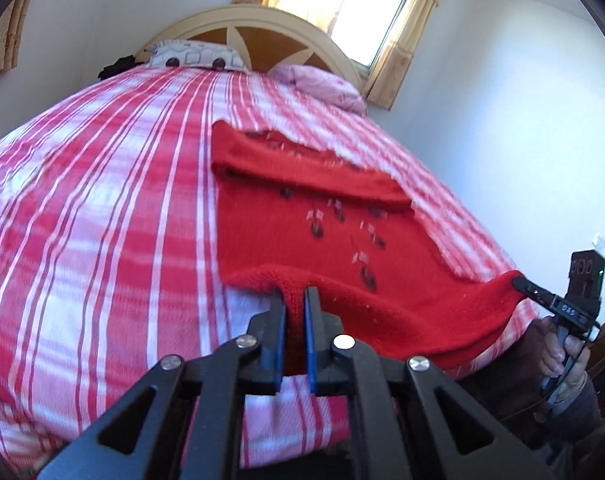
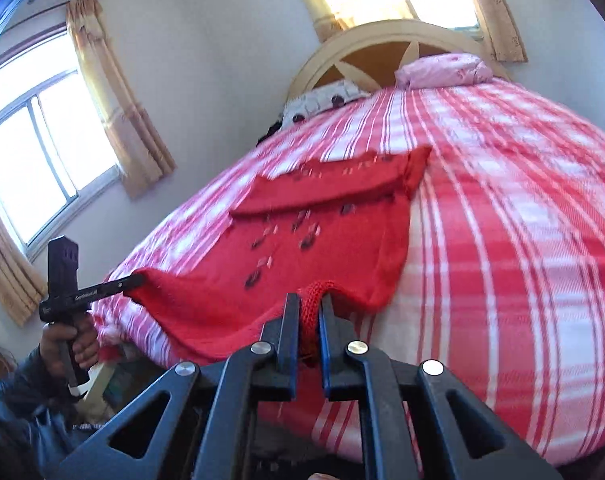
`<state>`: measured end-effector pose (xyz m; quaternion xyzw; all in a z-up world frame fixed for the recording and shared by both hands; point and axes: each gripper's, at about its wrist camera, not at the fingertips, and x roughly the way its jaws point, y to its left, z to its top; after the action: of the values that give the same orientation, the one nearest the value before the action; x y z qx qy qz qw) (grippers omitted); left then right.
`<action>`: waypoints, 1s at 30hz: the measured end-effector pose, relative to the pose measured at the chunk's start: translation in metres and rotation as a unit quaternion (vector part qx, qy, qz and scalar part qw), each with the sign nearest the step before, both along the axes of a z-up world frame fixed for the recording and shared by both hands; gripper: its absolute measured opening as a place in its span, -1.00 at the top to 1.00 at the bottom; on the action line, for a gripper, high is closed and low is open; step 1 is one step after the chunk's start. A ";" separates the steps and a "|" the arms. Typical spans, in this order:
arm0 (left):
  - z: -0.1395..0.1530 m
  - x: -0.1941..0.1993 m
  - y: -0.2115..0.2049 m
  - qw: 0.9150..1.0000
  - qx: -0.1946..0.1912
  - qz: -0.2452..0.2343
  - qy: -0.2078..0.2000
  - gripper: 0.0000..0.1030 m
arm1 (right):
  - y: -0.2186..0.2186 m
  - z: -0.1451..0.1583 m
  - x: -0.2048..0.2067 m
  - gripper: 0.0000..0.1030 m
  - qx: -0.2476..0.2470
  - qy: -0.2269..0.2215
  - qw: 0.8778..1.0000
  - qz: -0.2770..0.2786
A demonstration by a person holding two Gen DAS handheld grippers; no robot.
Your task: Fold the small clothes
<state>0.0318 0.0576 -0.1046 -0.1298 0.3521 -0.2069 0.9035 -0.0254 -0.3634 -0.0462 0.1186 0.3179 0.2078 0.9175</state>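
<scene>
Red knit, a small sweater (image 1: 302, 216) with dark bead-like motifs, lies spread on the bed's pink-and-white striped cover (image 1: 102, 208), its near edge reaching the side of the mattress closest to the person. At the far end a band of the garment, probably a sleeve, lies turned over across the body, so the fold looks partly made.

The step in hand appears to be the lift of the near hem. Both near corners are gripped and the edge between them hangs in a shallow sag, raised off the cover. The next move likely calls for carrying both corners together toward the headboard (image 1: 262, 36), keeping the 2 at an even height so the hem lands square on the far part, then releasing both.

The left gripper (image 1: 295, 294) has its jaws drawn narrow, with a thick ribbed roll of the hem pinched between the blue pads. The right gripper (image 2: 308, 300) stands the same way, narrow, clamped on a bunched cord of red knit. Each also shows in the other's view, gripping its own corner of the hem.

Beyond the sweater, a patterned pillow (image 1: 198, 56) and a pink quilt (image 1: 322, 84) rest against the headboard, under a curtained window (image 1: 378, 12).
</scene>
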 end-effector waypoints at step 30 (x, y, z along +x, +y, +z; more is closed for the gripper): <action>0.044 0.258 -0.020 0.998 0.002 0.060 0.013 0.84 | -0.025 0.058 0.266 0.86 -0.023 -0.003 0.999 -0.049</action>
<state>0.2903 0.0374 -0.0603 -0.1512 0.3562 -0.1500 0.9098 0.2408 -0.3888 0.0118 0.1122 0.3134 0.1561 0.9299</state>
